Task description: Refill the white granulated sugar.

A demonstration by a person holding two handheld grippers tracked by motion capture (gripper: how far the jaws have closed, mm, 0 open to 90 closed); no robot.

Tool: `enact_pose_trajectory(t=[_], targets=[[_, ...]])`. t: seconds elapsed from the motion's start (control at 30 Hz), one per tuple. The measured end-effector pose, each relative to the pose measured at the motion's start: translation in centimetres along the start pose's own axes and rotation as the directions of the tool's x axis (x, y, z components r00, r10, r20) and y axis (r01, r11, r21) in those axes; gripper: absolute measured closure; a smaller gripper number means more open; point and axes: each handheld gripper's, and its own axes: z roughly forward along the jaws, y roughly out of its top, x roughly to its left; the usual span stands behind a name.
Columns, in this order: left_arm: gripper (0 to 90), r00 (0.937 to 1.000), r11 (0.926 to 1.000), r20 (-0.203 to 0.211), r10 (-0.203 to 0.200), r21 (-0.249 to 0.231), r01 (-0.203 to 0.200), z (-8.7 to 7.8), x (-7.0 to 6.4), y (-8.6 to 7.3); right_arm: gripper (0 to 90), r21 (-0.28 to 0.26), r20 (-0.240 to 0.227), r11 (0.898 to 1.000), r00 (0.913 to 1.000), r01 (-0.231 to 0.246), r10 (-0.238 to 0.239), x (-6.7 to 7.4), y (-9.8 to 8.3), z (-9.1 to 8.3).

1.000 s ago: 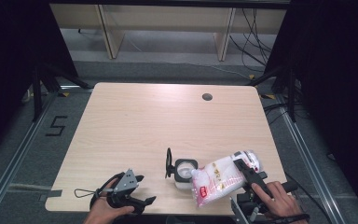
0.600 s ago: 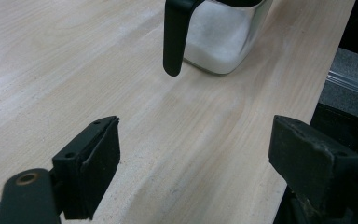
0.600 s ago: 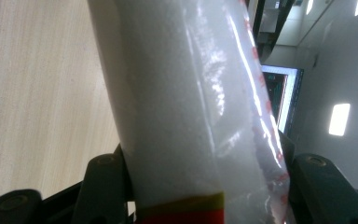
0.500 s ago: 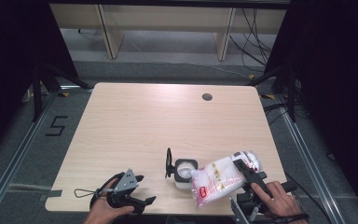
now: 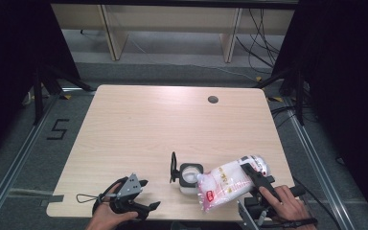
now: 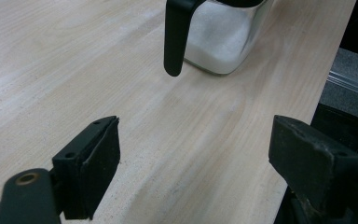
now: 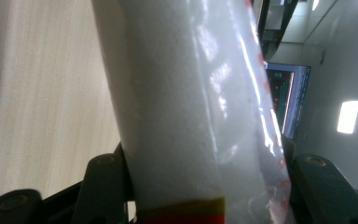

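The right gripper (image 5: 255, 178) squeezes a white bag (image 5: 227, 179) over the jar (image 5: 190, 175) near the table's (image 5: 163, 124) front edge, while the left gripper (image 5: 143, 196) waits with its jaws wide apart.

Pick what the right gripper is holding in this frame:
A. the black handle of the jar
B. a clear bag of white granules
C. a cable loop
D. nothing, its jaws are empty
B: the right gripper has its jaws pressed on the bag of white granules, tilted beside the open jar.

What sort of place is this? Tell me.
Likely a lab recording station rather than a kitchen: a bare wooden table with a cable hole, floor rails with a taped number, and loose cables behind.
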Motion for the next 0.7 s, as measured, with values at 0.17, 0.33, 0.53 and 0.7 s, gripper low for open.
enact_pose_trajectory(t=[0.17,0.33,0.53,0.7], targets=[[16.2,1.0000,1.0000,0.001,0.000,0.000,0.000,0.0,0.0,0.0,50.2,0.005,-0.018,1.000,0.9997,0.014,-0.013,0.3,-0.3,0.5],[16.2,1.0000,1.0000,0.001,0.002,0.003,-0.002,0.0,0.0,0.0,50.6,0.022,-0.032,0.999,0.9990,-0.030,0.030,1.1,-0.6,0.9],[16.2,1.0000,1.0000,-0.002,0.002,-0.002,-0.002,0.0,0.0,0.0,51.6,0.040,-0.053,0.999,0.9985,-0.015,0.018,1.9,-0.7,1.6],[16.2,0.9999,0.9999,-0.006,0.013,0.007,-0.013,0.0,0.1,0.0,52.7,0.025,-0.050,0.996,0.9956,0.080,-0.079,1.9,-0.7,2.3]])
